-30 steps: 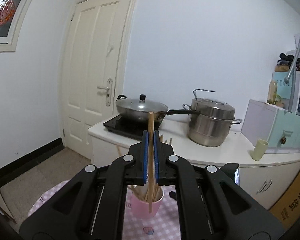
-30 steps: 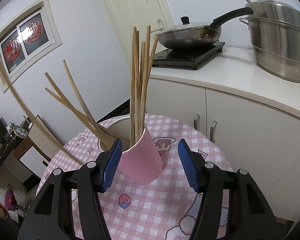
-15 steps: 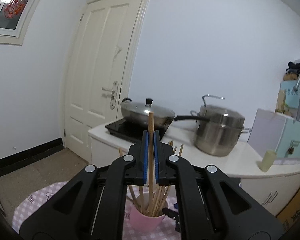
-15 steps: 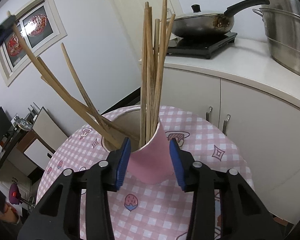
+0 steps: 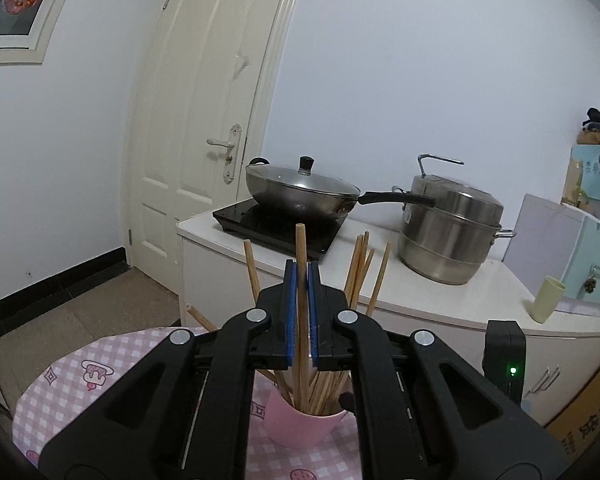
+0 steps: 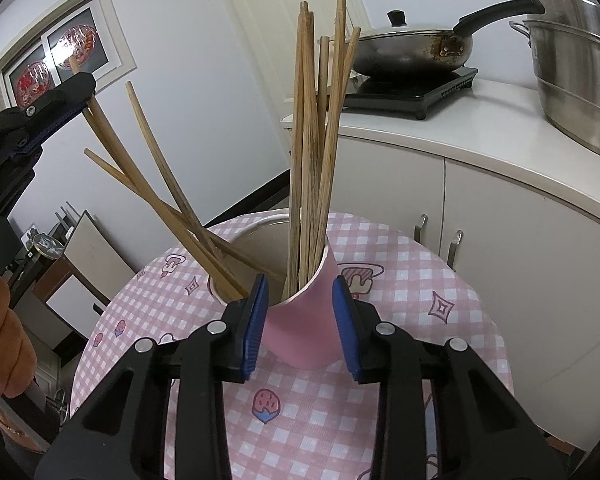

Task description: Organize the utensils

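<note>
Our left tool (image 5: 301,312) pinches one chopstick (image 5: 300,248) whose lower end sits in the pink cup (image 6: 300,320); our right tool (image 6: 300,320) clamps that cup on the desk (image 6: 420,360).

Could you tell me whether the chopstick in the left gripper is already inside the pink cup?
Inside: the chopstick, clamped by the shut left gripper, has its lower end below the pink cup rim among the others.
</note>
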Demonstrator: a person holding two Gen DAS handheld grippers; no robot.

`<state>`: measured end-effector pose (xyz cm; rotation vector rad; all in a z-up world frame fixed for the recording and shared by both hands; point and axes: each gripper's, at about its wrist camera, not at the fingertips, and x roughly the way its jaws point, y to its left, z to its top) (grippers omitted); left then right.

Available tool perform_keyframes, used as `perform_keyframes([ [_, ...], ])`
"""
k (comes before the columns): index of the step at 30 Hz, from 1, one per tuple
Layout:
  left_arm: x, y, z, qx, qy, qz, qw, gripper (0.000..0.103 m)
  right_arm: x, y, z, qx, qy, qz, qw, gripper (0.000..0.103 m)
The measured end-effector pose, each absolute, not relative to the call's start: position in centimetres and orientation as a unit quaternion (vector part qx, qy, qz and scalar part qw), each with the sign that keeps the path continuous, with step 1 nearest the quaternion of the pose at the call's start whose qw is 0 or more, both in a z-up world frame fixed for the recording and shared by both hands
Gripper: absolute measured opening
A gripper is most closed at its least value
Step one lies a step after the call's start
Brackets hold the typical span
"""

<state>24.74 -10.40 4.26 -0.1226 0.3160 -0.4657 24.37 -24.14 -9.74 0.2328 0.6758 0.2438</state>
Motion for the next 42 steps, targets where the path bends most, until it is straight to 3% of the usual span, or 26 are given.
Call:
perform_keyframes([
  [5,24.9,-10.2,4.3,-0.054,0.159,-0.229,0.959,0.008,24.3,-24.0,-9.8,0.115,0.329,0.115,0.93,0.031],
  [6,24.9,-10.0,4.4,-0.054,0.162,-0.231,0.958,0.019,24.3,-24.0,-9.8,0.115,0.329,0.115,0.93,0.031],
  [7,25.0,-9.9,4.4,-0.057,0.167,-0.233,0.957,0.045,24.2,-24.0,-9.7,0.115,0.328,0.114,0.931,0.031],
  [8,24.9,-9.7,4.4,-0.062,0.166,-0.231,0.957,0.059,24.2,-24.0,-9.7,0.115,0.328,0.113,0.931,0.031],
  [9,24.6,-9.5,4.5,-0.066,0.158,-0.233,0.957,0.061,24.2,-24.0,-9.7,0.115,0.328,0.112,0.931,0.031],
  [27,19.2,-4.3,3.6,-0.044,0.156,-0.176,0.971,0.062,17.8,-22.6,-5.4,0.079,0.244,0.091,0.962,0.043],
  [42,11.9,-1.4,1.8,-0.004,0.15,-0.132,0.98,0.074,10.4,-19.8,-4.0,0.059,0.181,0.086,0.978,0.053],
])
